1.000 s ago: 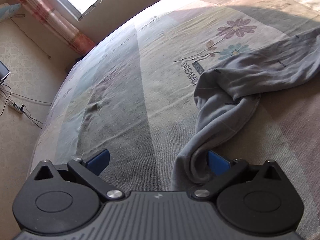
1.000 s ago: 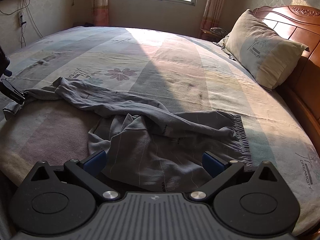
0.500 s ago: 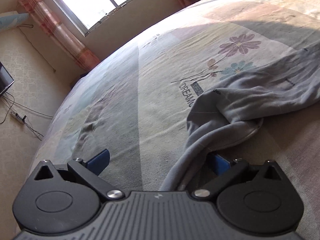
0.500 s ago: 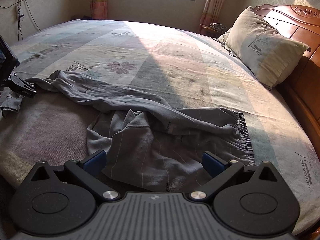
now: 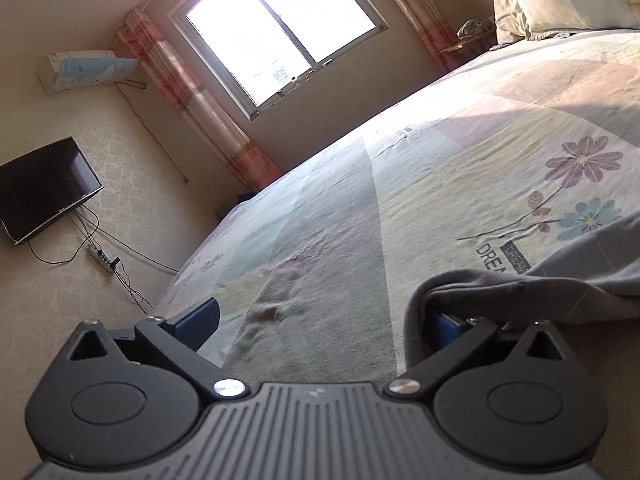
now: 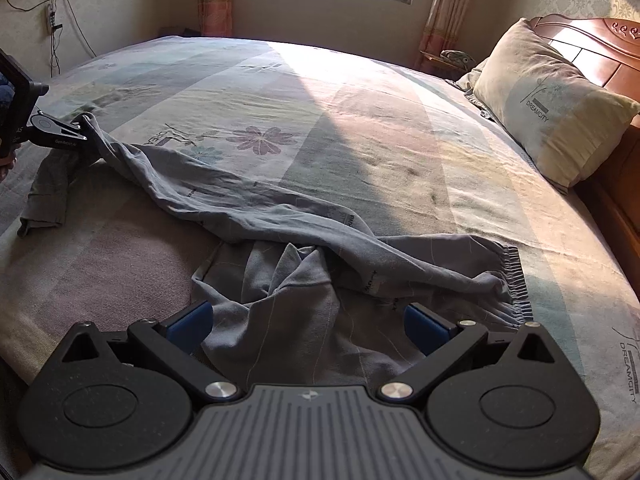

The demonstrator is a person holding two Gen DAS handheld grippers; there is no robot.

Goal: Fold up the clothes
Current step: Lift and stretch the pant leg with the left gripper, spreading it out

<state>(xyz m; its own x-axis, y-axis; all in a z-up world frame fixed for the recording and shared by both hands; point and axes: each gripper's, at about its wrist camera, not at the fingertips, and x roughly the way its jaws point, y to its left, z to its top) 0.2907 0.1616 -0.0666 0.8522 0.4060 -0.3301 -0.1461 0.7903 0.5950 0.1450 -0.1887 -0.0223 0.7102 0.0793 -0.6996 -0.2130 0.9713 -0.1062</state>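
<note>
Trousers (image 6: 304,232) stretch lengthwise from left gripper (image 6: 82,130) at upper left toward waistband beneath right gripper (image 6: 308,326), both jaws wide.

Patterned bed sheet (image 6: 360,120), pillow (image 6: 548,96), wooden headboard (image 6: 592,52), window (image 5: 276,28), wall television (image 5: 44,188).

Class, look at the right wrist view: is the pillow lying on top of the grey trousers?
No. The pillow leans against the wooden headboard, well apart from the grey trousers spread on the bedsheet.
</note>
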